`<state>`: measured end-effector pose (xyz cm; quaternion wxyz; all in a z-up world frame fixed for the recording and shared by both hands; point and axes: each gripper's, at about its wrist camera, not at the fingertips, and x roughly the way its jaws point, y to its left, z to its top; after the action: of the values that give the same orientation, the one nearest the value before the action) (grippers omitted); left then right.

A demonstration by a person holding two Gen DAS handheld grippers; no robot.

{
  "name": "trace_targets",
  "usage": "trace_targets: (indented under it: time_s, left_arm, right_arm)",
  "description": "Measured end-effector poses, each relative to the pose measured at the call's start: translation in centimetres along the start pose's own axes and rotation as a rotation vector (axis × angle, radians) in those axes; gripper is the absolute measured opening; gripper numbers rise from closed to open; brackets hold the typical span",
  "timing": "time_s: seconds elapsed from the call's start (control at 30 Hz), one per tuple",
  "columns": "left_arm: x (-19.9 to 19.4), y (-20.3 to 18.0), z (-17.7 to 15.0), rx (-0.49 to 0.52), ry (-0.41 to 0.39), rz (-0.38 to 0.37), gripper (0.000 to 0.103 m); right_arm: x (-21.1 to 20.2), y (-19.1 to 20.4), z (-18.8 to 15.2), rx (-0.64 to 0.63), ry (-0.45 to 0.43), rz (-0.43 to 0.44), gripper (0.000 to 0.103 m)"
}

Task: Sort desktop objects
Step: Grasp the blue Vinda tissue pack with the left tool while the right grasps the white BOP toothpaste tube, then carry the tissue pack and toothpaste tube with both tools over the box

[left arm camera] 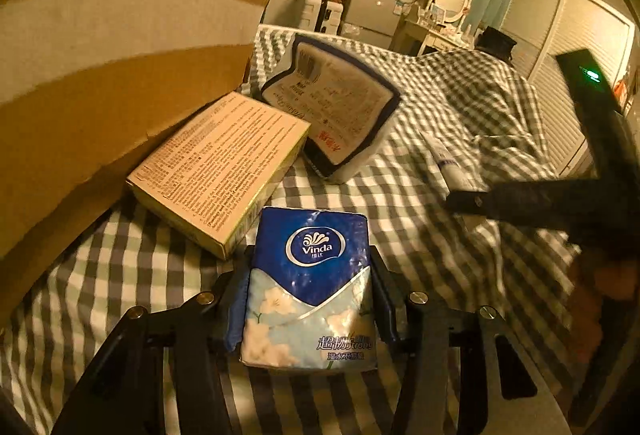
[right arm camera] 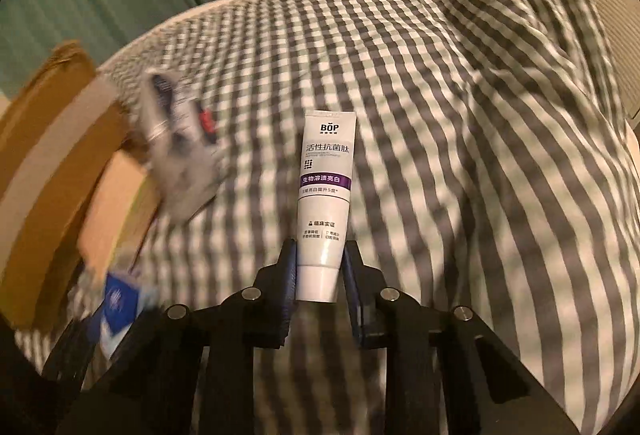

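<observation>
While both grippers sit low over the checked sheet (right arm camera: pixel 460 83), each has something between its fingers.

Left gripper (left arm camera: pixel 311 267): clamped on a blue Vinda tissue pack (left arm camera: pixel 310 287), bottom centre of the left wrist view. Pads press both long sides of the pack; logo end points away from the camera. Pack looks just above the sheet, can't tell whether it touches.

Right gripper (right arm camera: pixel 319 263): closed on the cap end of a white BOP tube (right arm camera: pixel 326 191), lower centre of the right wrist view. Fingers flank the tube's narrow end tight, contact on both sides. Tube body runs up-frame, crimped end farthest from the camera.

Other items, left wrist view:
- yellow box (left arm camera: pixel 220 171) with printed text, centre left, lying on the sheet just beyond the tissue pack
- dark-edged pouch (left arm camera: pixel 340 111) behind the box, tilted, touching or near the box's far corner
- cardboard box (left arm camera: pixel 112 75) fills the upper left; the yellow box leans against or sits right at its wall
- right gripper's body shows dark at the right edge

Right wrist view, left edge: same cardboard, pouch and tissue pack, all motion-blurred.
</observation>
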<state>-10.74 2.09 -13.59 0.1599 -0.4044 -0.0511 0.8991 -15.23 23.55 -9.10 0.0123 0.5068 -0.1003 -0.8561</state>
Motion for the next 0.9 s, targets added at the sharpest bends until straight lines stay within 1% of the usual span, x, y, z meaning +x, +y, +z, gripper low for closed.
trace_targets:
  time_s: [0.13, 0.27, 0.4, 0.47, 0.5, 0.67, 0.8, 0.9]
  left_arm:
    - [-1.9, -0.6, 0.2, 0.023, -0.021, -0.017, 0.052]
    - [-3.9, -1.3, 0.1, 0.052, -0.049, -0.021, 0.052]
    - [-6.4, -0.9, 0.8, 0.033, -0.088, -0.021, 0.052]
    - [-7.6, -1.2, 1.4, 0.027, -0.123, -0.024, 0.052]
    - [-8.2, -1.3, 1.7, 0.026, -0.141, -0.022, 0.052]
    - [-12.9, -0.4, 3.9, 0.021, -0.236, -0.002, 0.052]
    - [-16.2, 1.0, 6.2, 0.006, -0.304, 0.031, 0.052]
    - [-18.1, 2.7, 8.3, 0.003, -0.35, 0.062, 0.052]
  right_arm:
    - [-3.4, 0.8, -2.9, -0.002, -0.037, 0.069, 0.022]
    - [-6.0, 2.7, -5.6, -0.065, -0.058, 0.072, 0.022]
    - [-8.3, 3.3, -6.6, -0.07, -0.073, 0.105, 0.022]
    - [-10.0, 3.7, -6.6, -0.079, -0.097, 0.115, 0.022]
    - [-10.2, 3.9, -5.7, -0.084, -0.11, 0.118, 0.022]
    - [-14.0, 6.2, -5.0, -0.133, -0.189, 0.154, 0.022]
    - [-16.6, 9.5, -3.7, -0.197, -0.248, 0.203, 0.022]
    - [-17.5, 12.5, -2.3, -0.255, -0.281, 0.243, 0.022]
